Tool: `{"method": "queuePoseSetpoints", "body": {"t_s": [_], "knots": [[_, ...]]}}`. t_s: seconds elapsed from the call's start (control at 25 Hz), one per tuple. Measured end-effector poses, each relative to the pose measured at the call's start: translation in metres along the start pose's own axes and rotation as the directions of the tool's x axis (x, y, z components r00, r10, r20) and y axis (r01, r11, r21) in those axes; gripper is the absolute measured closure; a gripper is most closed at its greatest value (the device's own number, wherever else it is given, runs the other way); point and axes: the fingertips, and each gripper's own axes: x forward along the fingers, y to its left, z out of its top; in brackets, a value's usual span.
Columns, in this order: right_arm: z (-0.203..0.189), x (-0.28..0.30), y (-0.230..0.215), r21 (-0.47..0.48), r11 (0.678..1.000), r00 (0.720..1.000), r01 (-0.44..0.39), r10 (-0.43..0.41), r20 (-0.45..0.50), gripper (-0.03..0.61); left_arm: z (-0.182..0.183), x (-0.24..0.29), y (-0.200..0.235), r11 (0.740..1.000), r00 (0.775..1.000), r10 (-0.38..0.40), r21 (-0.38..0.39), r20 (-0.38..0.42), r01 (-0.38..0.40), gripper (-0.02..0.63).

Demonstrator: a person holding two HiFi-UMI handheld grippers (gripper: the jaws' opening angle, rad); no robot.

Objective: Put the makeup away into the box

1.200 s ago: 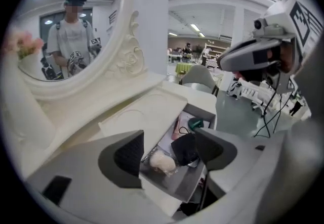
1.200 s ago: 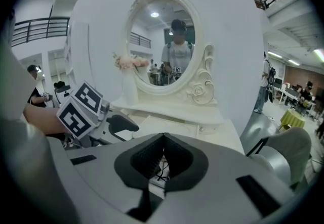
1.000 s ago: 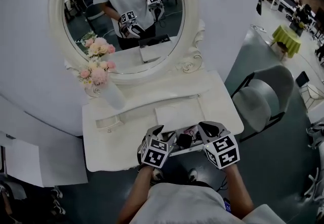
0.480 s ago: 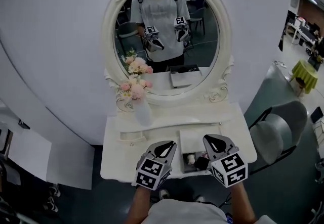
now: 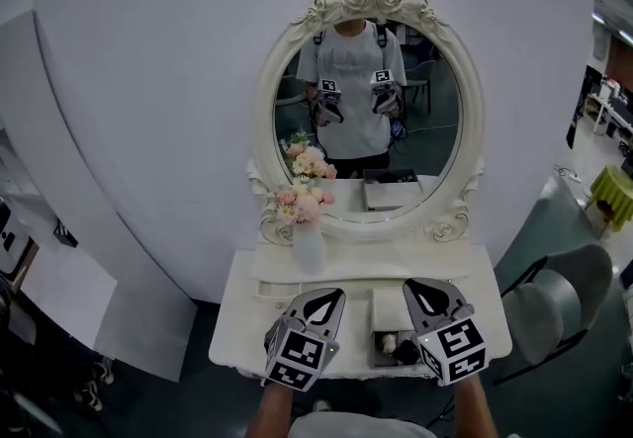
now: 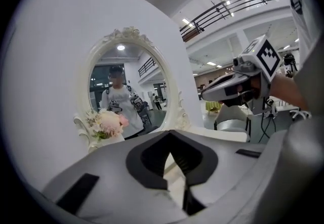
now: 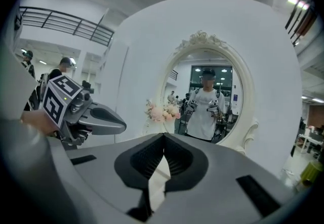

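Jaws on your left gripper (image 5: 324, 300) have just been closing and are now sitting shut with nothing in them. Your right gripper (image 5: 425, 290) is sitting shut and empty too. The box (image 5: 386, 312) is lying below, between both grippers, nearer the right one, with makeup (image 5: 389, 342) showing inside

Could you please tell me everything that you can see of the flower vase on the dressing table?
The vase is a pale, whitish vessel; glass or ceramic, I cannot tell. It stands upright at the back left of the white dressing table, just before the lower left rim of the oval mirror. It holds pink and cream flowers, whose reflection shows in the glass. Only the table top is seen touching it.
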Motion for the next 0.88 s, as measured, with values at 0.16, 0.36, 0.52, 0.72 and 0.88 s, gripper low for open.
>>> {"method": "queuePoseSetpoints", "body": {"t_s": [0.16,0.36,0.52,0.72,0.88], "knots": [[0.008,0.003,0.005,-0.020,1.000,1.000,-0.010,0.010,0.012,0.577,0.009,-0.009,0.008,0.999,0.999,0.038,0.030,0.024,-0.039,0.618],[0.017,0.004,0.004,-0.043,0.999,1.000,-0.005,0.006,0.031,0.577,0.018,-0.017,0.018,0.997,0.996,0.070,0.030,0.050,-0.071,0.618],[0.025,0.001,0.002,-0.061,0.998,0.999,0.005,-0.003,0.035,0.577,0.025,-0.021,0.023,0.996,0.994,0.086,0.027,0.063,-0.088,0.618],[0.027,0.001,0.002,-0.073,0.997,1.000,0.009,-0.007,0.030,0.577,0.030,-0.023,0.026,0.995,0.993,0.096,0.031,0.072,-0.099,0.618],[0.027,0.002,0.003,-0.076,0.997,1.000,0.005,-0.003,0.028,0.578,0.029,-0.023,0.026,0.995,0.993,0.094,0.028,0.068,-0.096,0.618]]}}
